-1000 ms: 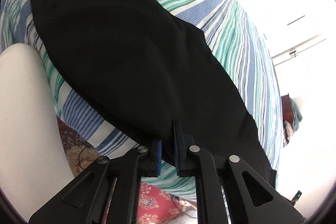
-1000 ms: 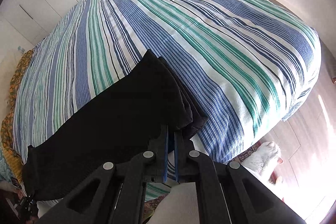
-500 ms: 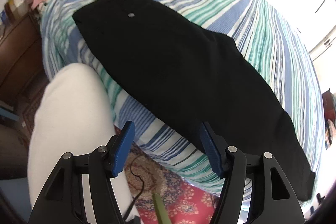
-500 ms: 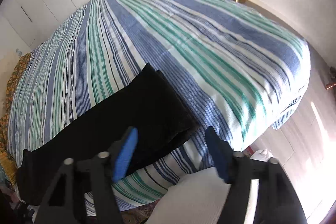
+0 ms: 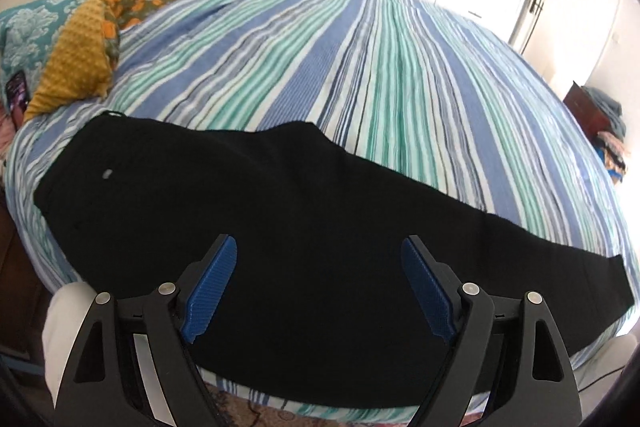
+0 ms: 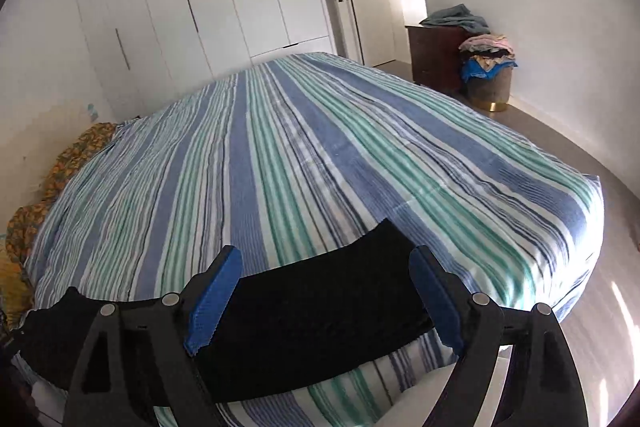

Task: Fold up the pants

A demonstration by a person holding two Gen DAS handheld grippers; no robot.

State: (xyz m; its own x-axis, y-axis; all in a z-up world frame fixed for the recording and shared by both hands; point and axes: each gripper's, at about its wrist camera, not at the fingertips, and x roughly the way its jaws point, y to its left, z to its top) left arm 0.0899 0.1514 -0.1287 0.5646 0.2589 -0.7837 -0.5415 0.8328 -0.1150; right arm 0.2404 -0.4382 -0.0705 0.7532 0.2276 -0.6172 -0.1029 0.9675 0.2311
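Left wrist view: the pants (image 5: 304,227) are laid leg-on-leg along the bed (image 5: 380,59), with the left gripper (image 5: 320,287) still opening, nothing held. Right gripper (image 6: 324,299) is spread, empty, over the cuffs; next, cuffs should probably be pinched and carried to the waistband

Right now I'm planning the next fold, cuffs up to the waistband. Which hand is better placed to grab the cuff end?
Right. The right gripper hangs open just above the cuff end of the pants. The left gripper, its fingers opening with nothing between them, is over the upper legs, nearer the waistband.

Bright daylight, blown-out right side, fisheye-curved edges.
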